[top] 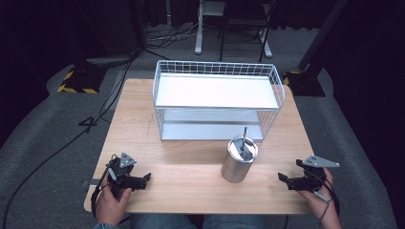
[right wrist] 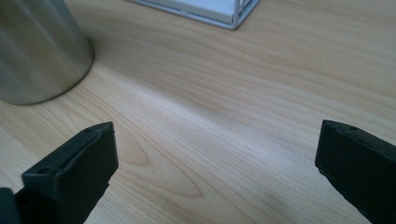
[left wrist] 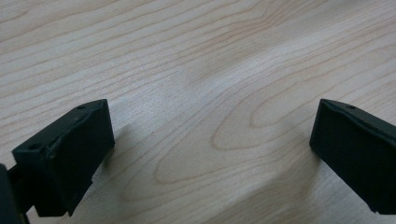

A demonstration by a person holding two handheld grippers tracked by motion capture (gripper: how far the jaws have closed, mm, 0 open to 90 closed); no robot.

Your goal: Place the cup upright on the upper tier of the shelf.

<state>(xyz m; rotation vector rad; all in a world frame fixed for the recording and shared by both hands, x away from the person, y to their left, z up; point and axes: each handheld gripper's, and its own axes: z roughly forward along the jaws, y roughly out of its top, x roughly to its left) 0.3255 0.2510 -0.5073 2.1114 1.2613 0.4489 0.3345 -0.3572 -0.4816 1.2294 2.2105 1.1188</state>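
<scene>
On table, count: one wire rack (top: 218, 98), one steel cup (top: 238, 160), two grippers, one per hand.
Table (top: 191, 191): light wood top, grain plain in both gripper views; fills middle of high view.
Wire rack: white, two tiers, upper centre of high view; white shelf board on top tier, slatted lower tier; nothing visible on either tier. Corner of its base at top centre of right gripper view (right wrist: 233, 14).
Steel cup: brushed metal cylinder, upright, centre of high view, just in front of rack's lower right corner, apart from it. Also at upper left of right gripper view (right wrist: 39, 51).
Cup contents: dark slim utensil (top: 244, 140), handle leaning up above rim; kind cannot be told.
Left gripper (top: 143, 179): lower left of high view, held in left hand (top: 111, 200), pointing toward frame centre. Jaws spread wide in left gripper view (left wrist: 212, 144), bare wood between, gripping nothing.
Right gripper (top: 283, 180): lower right of high view, held in right hand (top: 322, 195), pointing toward cup, well apart from it. Jaws spread wide in right gripper view (right wrist: 217, 158), gripping nothing.
Floor (top: 43, 129): grey carpet around table, black cables across left side.
</scene>
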